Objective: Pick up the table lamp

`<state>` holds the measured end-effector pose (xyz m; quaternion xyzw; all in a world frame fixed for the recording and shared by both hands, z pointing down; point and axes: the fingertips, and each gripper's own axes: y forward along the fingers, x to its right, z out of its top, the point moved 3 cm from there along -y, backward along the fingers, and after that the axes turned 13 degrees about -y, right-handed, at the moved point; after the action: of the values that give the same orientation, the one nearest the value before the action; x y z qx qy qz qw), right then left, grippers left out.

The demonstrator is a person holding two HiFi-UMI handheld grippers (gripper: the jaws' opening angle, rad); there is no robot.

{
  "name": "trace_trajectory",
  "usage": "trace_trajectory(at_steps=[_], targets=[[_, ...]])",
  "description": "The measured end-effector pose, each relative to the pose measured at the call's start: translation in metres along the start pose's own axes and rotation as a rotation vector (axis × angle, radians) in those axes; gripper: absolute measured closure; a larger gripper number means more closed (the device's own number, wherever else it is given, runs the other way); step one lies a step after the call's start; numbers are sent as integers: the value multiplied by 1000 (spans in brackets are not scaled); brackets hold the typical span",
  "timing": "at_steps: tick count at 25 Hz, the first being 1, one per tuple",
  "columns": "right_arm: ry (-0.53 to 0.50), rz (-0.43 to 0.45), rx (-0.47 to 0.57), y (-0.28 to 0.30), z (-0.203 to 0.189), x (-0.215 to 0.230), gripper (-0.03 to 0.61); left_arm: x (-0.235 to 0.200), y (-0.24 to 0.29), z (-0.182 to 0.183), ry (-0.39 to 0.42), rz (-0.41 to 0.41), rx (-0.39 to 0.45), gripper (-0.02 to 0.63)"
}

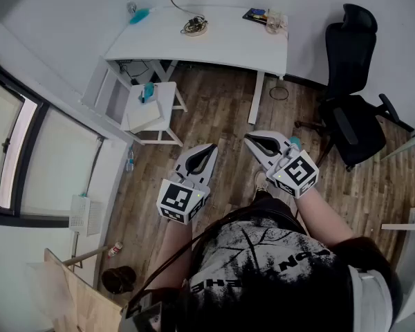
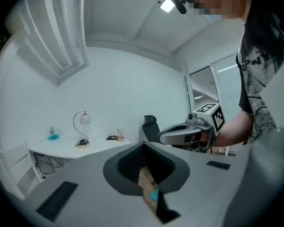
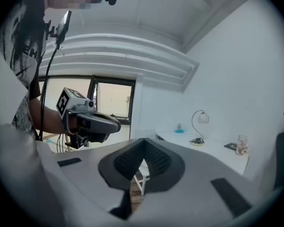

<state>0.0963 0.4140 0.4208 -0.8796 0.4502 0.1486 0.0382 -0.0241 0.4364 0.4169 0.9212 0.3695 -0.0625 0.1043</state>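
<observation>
You are holding both grippers out side by side over the wood floor, pointing them toward the desk. The left gripper is pressing its jaws together on nothing, and the right gripper is doing the same. The lamp is sitting on the desk near its back edge, by the wall (a black chair is standing off to the right), well apart from both grippers.
</observation>
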Motion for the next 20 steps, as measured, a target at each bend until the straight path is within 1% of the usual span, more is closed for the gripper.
trace_trajectory(at_steps=[10,15,18,20], targets=[[3,-20,-9,-6,-4,-6,560,3,0,-7,-2,-16,-10,598],[64,-14,24,-7,-1,-5,560,4,-1,-9,-6,-21,-10,598],[117,-9,45,-6,-1,-7,558,3,-2,-13,-11,-26,-16,598],[124,-11,51,-6,1,-8,558,2,-2,-13,-15,-31,-17,598]])
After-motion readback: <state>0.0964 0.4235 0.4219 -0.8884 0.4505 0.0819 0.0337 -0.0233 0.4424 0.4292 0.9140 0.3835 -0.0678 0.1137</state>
